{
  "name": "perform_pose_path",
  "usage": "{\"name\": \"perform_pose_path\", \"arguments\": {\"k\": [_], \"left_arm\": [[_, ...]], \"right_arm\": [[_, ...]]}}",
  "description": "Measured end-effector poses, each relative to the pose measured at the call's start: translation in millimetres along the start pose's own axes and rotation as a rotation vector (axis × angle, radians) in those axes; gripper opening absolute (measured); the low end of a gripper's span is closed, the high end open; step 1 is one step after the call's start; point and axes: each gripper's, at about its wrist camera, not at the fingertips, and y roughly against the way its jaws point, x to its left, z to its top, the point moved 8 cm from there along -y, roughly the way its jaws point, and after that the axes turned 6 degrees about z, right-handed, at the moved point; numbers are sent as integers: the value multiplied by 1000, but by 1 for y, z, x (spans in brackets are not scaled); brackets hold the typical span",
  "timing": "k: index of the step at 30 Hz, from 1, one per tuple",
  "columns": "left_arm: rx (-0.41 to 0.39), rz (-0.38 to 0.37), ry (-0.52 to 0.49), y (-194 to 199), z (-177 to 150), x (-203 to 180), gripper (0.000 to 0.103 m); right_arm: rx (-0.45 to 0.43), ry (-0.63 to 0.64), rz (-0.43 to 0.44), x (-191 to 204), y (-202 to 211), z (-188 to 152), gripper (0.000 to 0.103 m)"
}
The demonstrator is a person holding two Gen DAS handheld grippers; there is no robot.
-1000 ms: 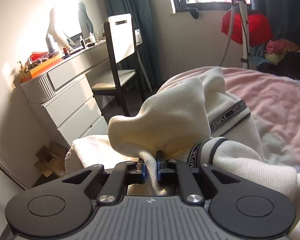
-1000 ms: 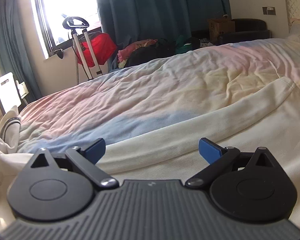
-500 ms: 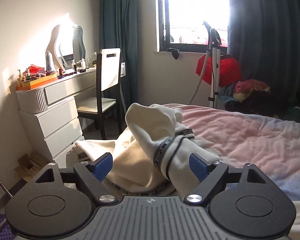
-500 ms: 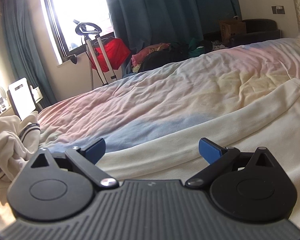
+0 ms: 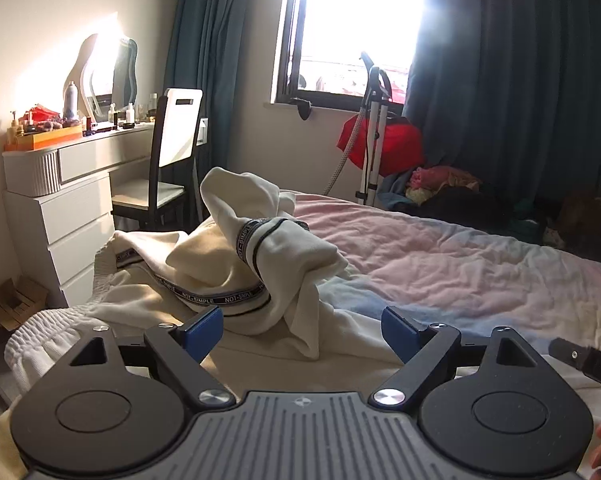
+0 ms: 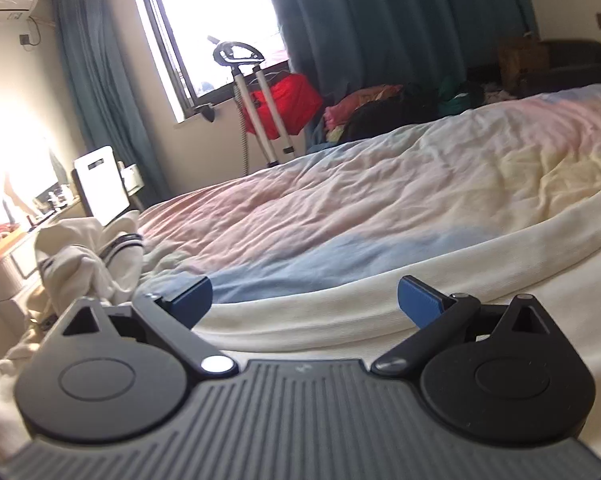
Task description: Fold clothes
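Both tongs (image 5: 302,330) (image 6: 304,298) agape, low over cream garment (image 5: 260,264).

Cream garment (image 5: 228,276) with lettered black trim lies bunched on the bed.

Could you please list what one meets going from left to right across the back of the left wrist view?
Dresser → chair → window → steamer pole → red bag → clothes pile.
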Motion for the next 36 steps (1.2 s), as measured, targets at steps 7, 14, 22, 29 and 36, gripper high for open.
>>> {"name": "perform_pose_path", "arguments": {"k": [7,14,22,29,36], "left_arm": [[44,68,58,-16,-21,31,88],[46,106,82,-41,-30,45,88],[96,94,99,-82,-44,52,88],[83,61,160,-77,-39,56,86],[51,21,150,-47,-35,59,86]], "right_arm": [[86,-114,365,77,-122,43,74],[236,-253,462,134,-285,25,69],[348,-295,518,169,-345,-21,22],[132,-218,373,167,-276,13,14],[-152,-24,-18,116,-136,98,14]]}}
